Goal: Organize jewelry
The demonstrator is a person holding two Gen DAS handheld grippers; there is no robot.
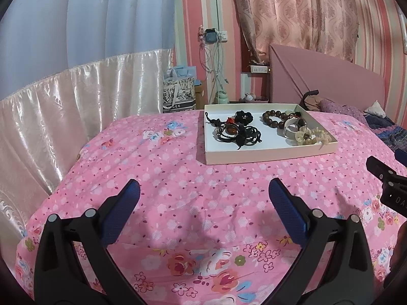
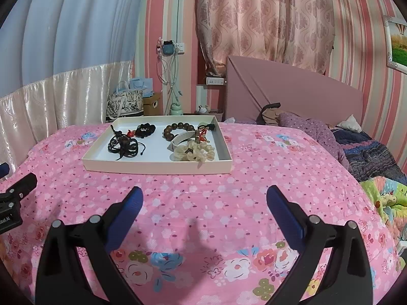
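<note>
Both pairs of jaws stand wide apart, holding nothing: the left gripper (image 1: 204, 193) and right gripper (image 2: 204, 199) hover side by side above the pink floral bedspread (image 2: 229, 203). Beyond them on the bed lies a shallow white tray (image 2: 155, 168). Inside it, black cord bracelets (image 2: 126, 145) lie left; a wooden bead bracelet (image 2: 178, 130), a white bangle (image 2: 181, 138) and a cream scrunchie (image 2: 194, 152) lie right.

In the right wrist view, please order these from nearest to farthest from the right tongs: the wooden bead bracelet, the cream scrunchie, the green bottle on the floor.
From the right tongs:
1. Cream scrunchie, near right part of the white tray.
2. Wooden bead bracelet, farther back in the tray.
3. Green bottle, beyond the bed, by the wall.
</note>
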